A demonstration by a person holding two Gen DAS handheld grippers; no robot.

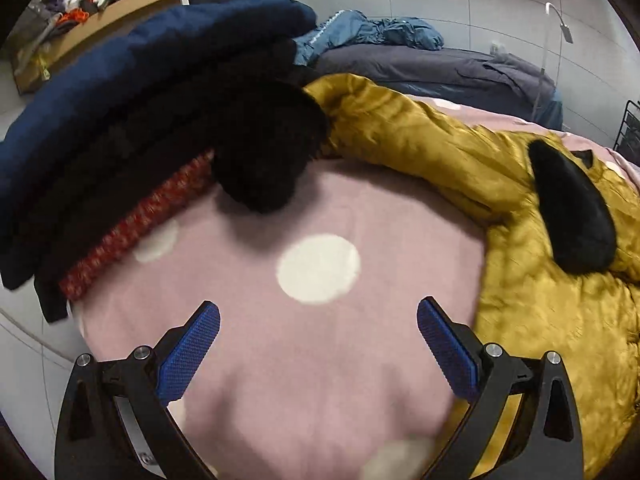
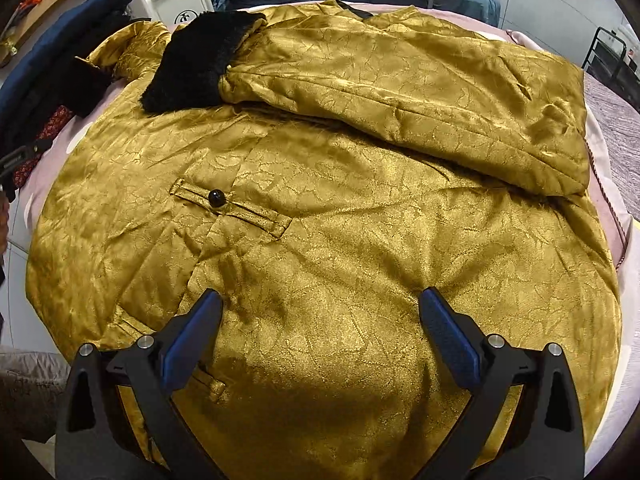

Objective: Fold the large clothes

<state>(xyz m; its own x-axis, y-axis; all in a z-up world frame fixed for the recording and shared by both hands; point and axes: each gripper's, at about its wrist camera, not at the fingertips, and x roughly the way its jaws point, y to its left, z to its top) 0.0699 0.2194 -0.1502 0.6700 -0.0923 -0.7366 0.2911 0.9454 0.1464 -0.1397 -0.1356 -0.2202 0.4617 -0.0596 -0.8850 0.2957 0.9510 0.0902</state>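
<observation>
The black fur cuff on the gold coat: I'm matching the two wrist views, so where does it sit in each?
Left wrist view: the black fur cuff lies at the right, on the gold coat.
Right wrist view: it is at upper left, ending the sleeve folded across the coat.
Shared landmark: the stack of dark folded clothes, upper left in the left view, at the left edge in the right view.

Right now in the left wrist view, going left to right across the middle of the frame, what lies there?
Stack of folded dark clothes → pink blanket with white spots → gold jacket with its black fur cuff. The open left gripper hovers over the blanket, holding nothing.
</observation>
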